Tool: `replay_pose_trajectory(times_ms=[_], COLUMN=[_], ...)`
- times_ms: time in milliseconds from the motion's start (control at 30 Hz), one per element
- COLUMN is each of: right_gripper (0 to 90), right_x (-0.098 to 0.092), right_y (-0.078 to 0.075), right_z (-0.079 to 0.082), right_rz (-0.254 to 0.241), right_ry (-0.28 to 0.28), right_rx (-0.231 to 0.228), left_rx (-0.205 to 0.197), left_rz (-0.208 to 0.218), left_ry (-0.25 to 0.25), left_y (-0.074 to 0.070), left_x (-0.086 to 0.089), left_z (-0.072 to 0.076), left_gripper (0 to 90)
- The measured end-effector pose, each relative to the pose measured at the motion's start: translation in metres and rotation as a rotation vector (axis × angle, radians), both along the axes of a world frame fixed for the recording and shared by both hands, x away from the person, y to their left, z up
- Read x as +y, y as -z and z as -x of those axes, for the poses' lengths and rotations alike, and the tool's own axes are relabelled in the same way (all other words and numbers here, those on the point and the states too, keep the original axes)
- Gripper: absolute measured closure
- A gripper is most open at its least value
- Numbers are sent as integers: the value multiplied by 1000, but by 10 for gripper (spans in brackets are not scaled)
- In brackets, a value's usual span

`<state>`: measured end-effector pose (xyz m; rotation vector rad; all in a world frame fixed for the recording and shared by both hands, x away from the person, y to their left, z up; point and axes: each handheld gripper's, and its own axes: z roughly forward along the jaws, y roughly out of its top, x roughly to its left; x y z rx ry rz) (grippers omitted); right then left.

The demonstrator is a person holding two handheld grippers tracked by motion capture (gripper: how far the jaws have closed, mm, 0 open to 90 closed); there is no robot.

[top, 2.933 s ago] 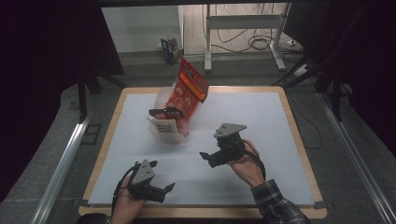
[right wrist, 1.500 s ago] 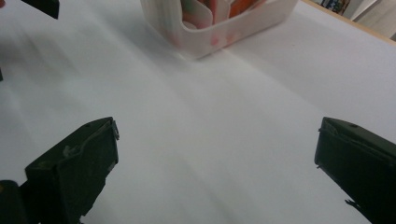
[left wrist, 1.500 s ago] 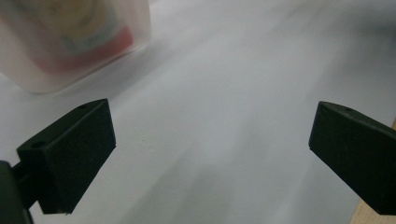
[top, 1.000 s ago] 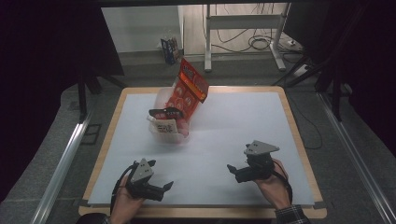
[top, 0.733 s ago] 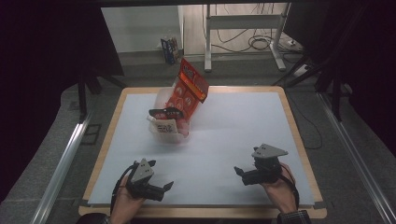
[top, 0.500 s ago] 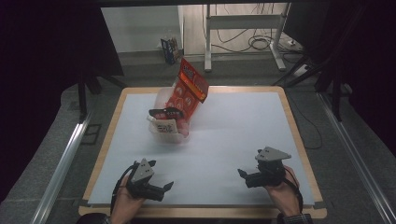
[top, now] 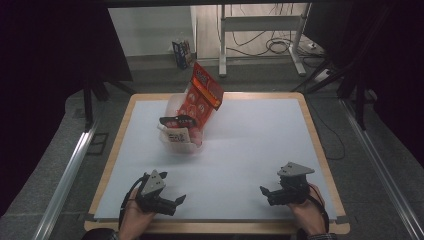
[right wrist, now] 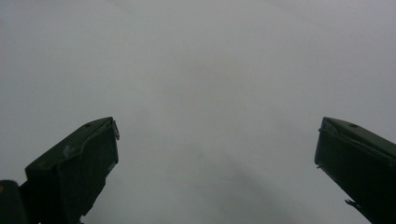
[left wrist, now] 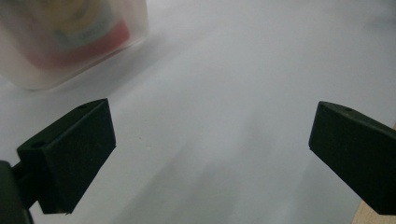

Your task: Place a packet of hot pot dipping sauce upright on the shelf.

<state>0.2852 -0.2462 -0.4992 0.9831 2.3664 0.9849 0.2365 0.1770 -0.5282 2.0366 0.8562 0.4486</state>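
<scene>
A clear plastic bin (top: 181, 136) stands on the white table top (top: 250, 145), left of centre, with a red snack packet (top: 204, 95) sticking up out of it and a dark item across its rim. The bin's blurred corner (left wrist: 70, 42) fills the upper left of the left gripper view. My left gripper (top: 179, 201) rests near the front edge at the left, jaws wide apart, nothing between them (left wrist: 210, 154). At the front right, my right gripper (top: 264, 192) is also open over bare table (right wrist: 215, 163).
The table has a wooden rim (top: 320, 145). Beyond its far edge is a floor with a white metal frame (top: 260, 35), cables and a small box (top: 181, 50). A metal rail (top: 65, 180) runs along the left side.
My right gripper has drawn back from the table's middle toward the front right edge. The left gripper, the bin and the packet have stayed put.
</scene>
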Motion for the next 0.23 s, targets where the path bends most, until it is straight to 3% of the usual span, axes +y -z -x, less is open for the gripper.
replay_pose_trajectory(times_ms=[233], right_gripper=[0], right_x=[0], right_y=[3], right_z=[-1], right_rz=[11], right_ry=[-2], right_rx=[19], left_rx=[0], left_rz=[0], left_ry=[1], left_y=[0], left_x=[0], left_z=[0], left_gripper=[5])
